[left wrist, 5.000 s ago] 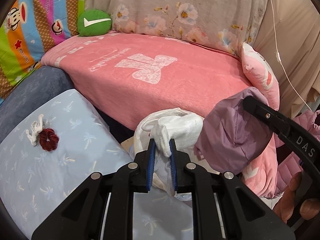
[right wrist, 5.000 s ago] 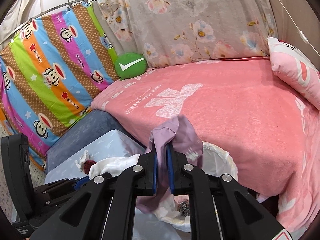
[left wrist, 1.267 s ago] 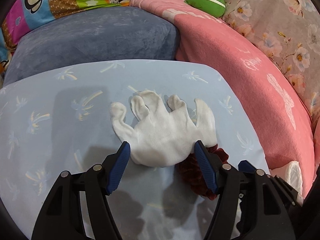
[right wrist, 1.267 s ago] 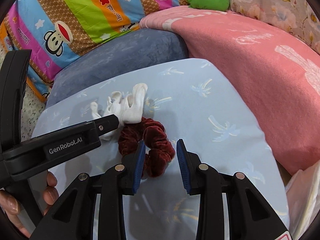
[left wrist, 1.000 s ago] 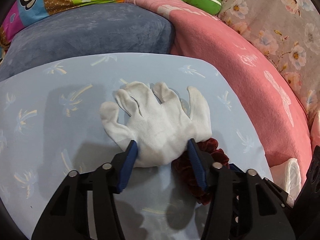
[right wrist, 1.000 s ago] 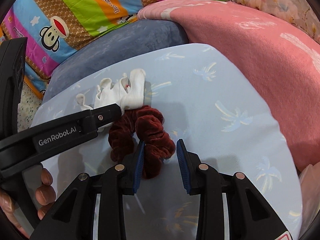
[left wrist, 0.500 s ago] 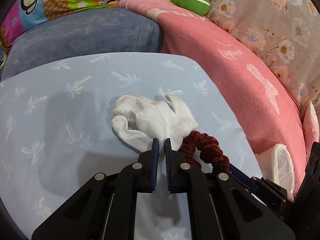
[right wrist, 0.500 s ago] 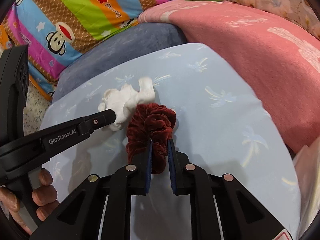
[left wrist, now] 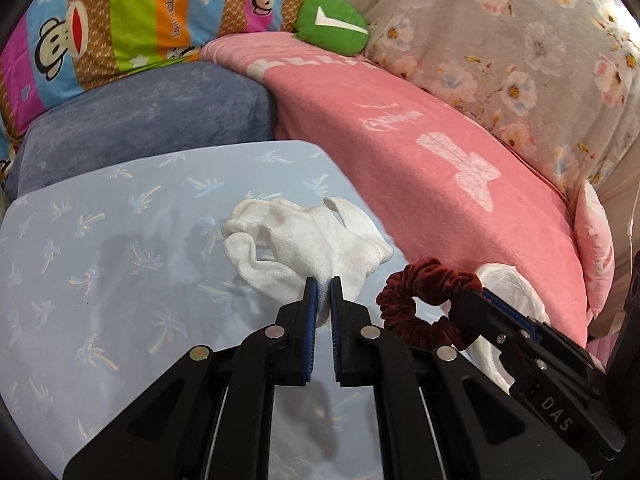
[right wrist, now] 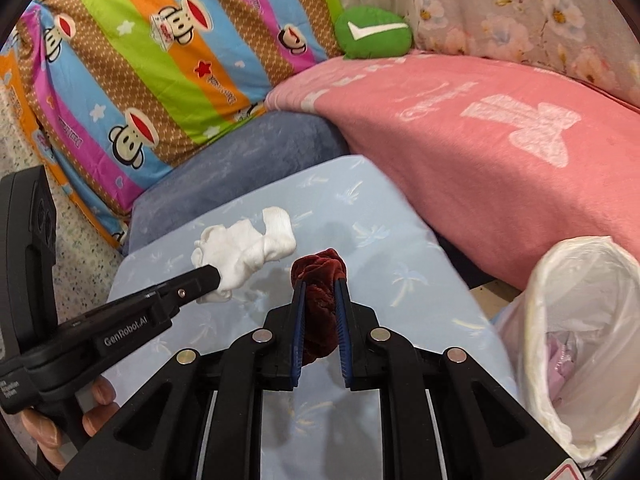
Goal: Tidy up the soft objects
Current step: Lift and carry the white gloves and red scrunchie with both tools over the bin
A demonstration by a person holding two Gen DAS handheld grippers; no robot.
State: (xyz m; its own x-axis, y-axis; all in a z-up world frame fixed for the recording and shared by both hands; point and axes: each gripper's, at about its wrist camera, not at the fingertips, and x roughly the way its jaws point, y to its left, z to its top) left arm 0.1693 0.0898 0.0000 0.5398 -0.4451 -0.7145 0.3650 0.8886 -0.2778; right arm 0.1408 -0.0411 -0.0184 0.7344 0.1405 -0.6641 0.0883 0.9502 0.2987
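The left gripper (left wrist: pixel 323 282) is pinching the white glove (left wrist: pixel 308 240) by its cuff, jaws closed tight on the fabric, the crumpled glove hanging just above the pale blue surface (left wrist: pixel 120 272). Just to its right, the right gripper (right wrist: pixel 320 284) is holding the dark red scrunchie (right wrist: pixel 319 280), jaws narrowed onto it and squeezing the velvet loop, also over the blue surface. A bin (right wrist: pixel 580 344) lined with a white bag is standing at the surface's right edge, beside the pink blanket (right wrist: pixel 480 120), with lilac cloth lying inside it.
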